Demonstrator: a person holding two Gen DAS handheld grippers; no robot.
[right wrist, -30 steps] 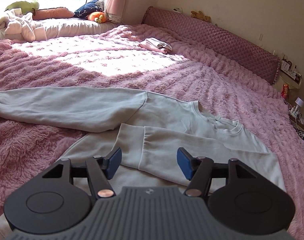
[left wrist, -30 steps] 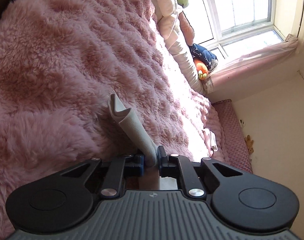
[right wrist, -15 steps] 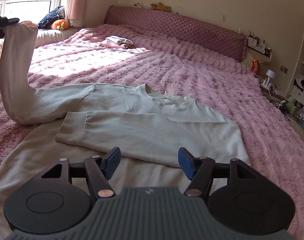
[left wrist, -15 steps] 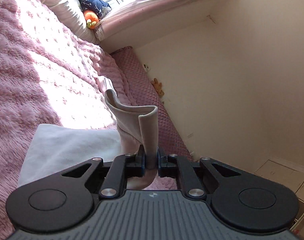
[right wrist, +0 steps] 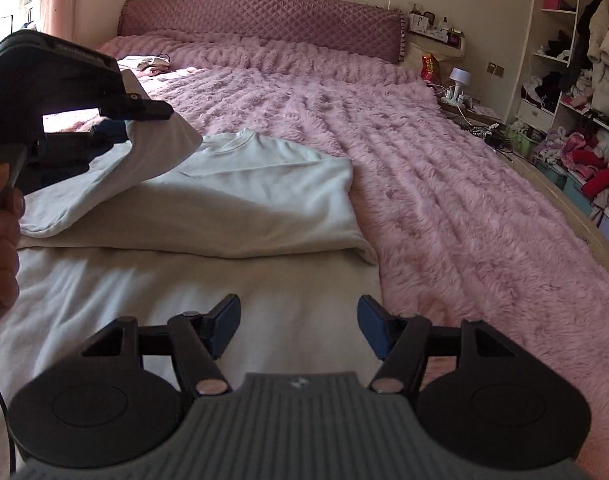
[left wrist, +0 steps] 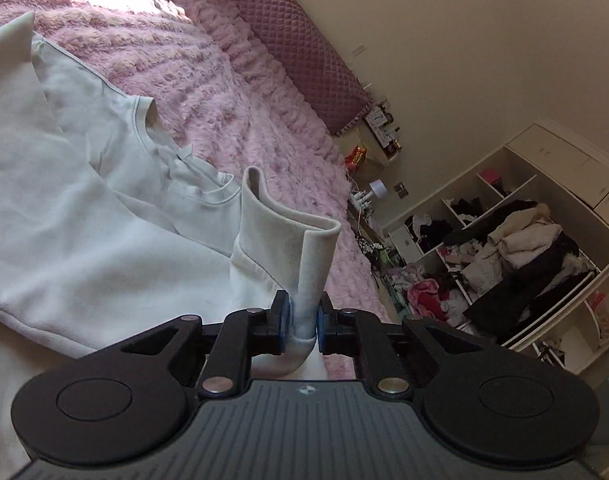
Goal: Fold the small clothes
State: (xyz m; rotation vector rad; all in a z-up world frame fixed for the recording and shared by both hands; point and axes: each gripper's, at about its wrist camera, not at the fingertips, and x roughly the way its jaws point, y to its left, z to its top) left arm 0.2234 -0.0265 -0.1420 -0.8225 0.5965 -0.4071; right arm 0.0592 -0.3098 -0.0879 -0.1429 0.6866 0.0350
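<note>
A pale grey-green sweatshirt (right wrist: 240,208) lies flat on the pink fluffy bedspread (right wrist: 444,184), one sleeve folded across its chest. My left gripper (left wrist: 302,322) is shut on the ribbed cuff of the other sleeve (left wrist: 292,240) and holds it lifted over the sweatshirt body (left wrist: 64,240). In the right wrist view the left gripper (right wrist: 116,128) shows at the left, with the sleeve (right wrist: 116,176) draped from it onto the chest. My right gripper (right wrist: 298,328) is open and empty, just above the sweatshirt's lower part.
A quilted pink headboard (right wrist: 264,28) runs along the far side. Folded small clothes (right wrist: 148,64) lie near it. Open shelves stuffed with clothes (right wrist: 576,92) stand at the right, beyond the bed's edge (right wrist: 564,208). A bedside shelf with a lamp (right wrist: 458,80) is nearby.
My left gripper has carried the sleeve cuff up off the bedspread and across over the sweatshirt's body. My right gripper has stayed open, shifting toward the hem.
</note>
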